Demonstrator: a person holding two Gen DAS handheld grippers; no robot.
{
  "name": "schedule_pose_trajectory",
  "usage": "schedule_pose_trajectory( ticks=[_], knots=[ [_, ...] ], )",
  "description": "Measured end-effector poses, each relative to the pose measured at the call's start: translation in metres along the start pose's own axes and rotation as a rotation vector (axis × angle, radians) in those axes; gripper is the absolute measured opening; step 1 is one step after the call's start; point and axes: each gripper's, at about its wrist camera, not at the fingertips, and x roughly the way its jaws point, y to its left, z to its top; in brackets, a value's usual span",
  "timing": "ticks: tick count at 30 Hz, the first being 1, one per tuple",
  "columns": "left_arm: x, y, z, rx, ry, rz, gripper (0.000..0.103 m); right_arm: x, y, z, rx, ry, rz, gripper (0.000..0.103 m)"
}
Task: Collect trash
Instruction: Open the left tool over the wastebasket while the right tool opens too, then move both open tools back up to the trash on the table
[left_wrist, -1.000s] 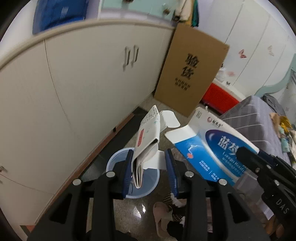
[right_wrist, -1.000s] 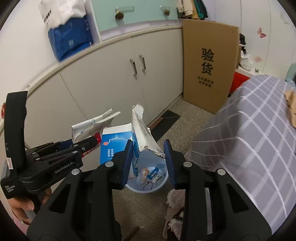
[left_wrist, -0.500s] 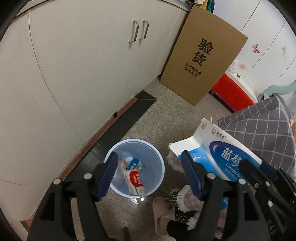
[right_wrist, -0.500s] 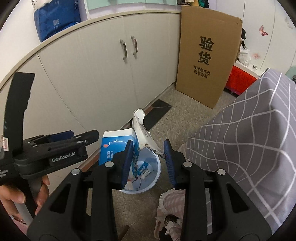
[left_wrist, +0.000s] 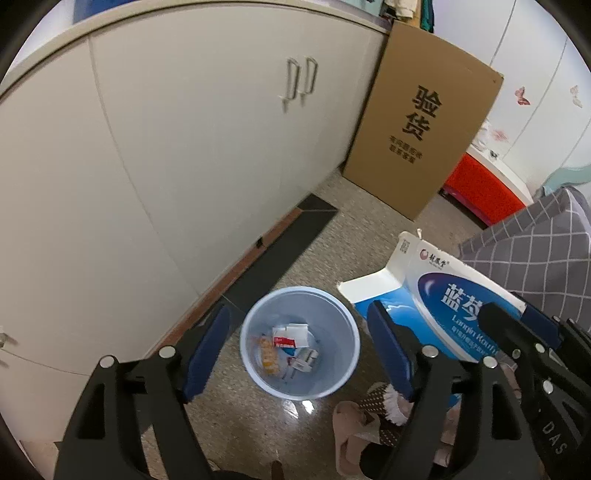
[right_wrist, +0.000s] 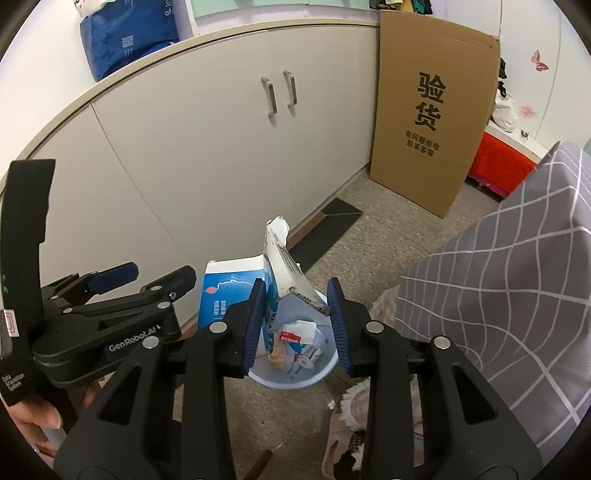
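Note:
A pale blue bin (left_wrist: 332, 314) stands on the floor by the cabinet, with several scraps inside. My left gripper (left_wrist: 297, 314) hangs right above it; its jaws are opening and nothing is between them. A white and red carton (left_wrist: 290, 336) lies in the bin. My right gripper (right_wrist: 295, 325) is shut on a flattened blue and white box (right_wrist: 229, 291), whose torn flap sticks up over the bin (right_wrist: 295, 384). That box (left_wrist: 443, 306) shows at the right in the left wrist view. The left gripper (right_wrist: 155, 275) appears at the left of the right wrist view, held by a hand.
White cabinet doors (left_wrist: 184, 166) run along the left. A tall cardboard box (left_wrist: 424, 129) leans at the back beside a red box (left_wrist: 480, 188). A grey checked cloth (right_wrist: 498, 277) covers furniture on the right. Slippers (left_wrist: 369, 424) lie just in front of the bin.
The left gripper has opened and its white and red carton has dropped into the bin. Both grippers have sunk closer to the bin. The right gripper keeps its hold on the box.

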Motion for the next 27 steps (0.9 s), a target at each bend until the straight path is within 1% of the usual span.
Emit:
schedule_pose_trajectory(
  ticks=[5,6,7,8,9,12,17,21,27],
  knots=[
    [-0.01,0.012,0.003,-0.035,-0.041,0.049,0.077,0.003,0.006,0.006,0.014,-0.028,0.032,0.036],
    [-0.011,0.013,0.004,-0.043,-0.05,0.062,0.078,0.005,0.006,0.007,0.018,-0.032,0.043,0.038],
    [-0.012,0.015,0.004,-0.049,-0.055,0.071,0.079,0.008,0.007,0.008,0.027,-0.043,0.054,0.047],
    [-0.012,0.016,0.005,-0.053,-0.057,0.08,0.08,0.012,0.007,0.008,0.034,-0.045,0.052,0.061],
    [-0.011,0.018,0.005,-0.057,-0.055,0.09,0.08,0.015,0.009,0.008,0.037,-0.042,0.043,0.078],
    [-0.008,0.02,0.003,-0.055,-0.034,0.112,0.08,0.023,0.008,0.005,0.046,0.0,0.057,0.078],
    [-0.016,0.018,0.0,-0.046,-0.042,0.106,0.08,0.007,0.0,0.0,0.065,-0.023,0.044,0.078],
    [-0.031,0.009,0.0,-0.043,-0.061,0.085,0.08,-0.018,-0.006,0.002,0.074,-0.066,0.04,0.078],
    [-0.073,-0.017,0.001,-0.009,-0.134,0.053,0.08,-0.078,-0.016,0.007,0.081,-0.177,0.045,0.078]
  ],
)
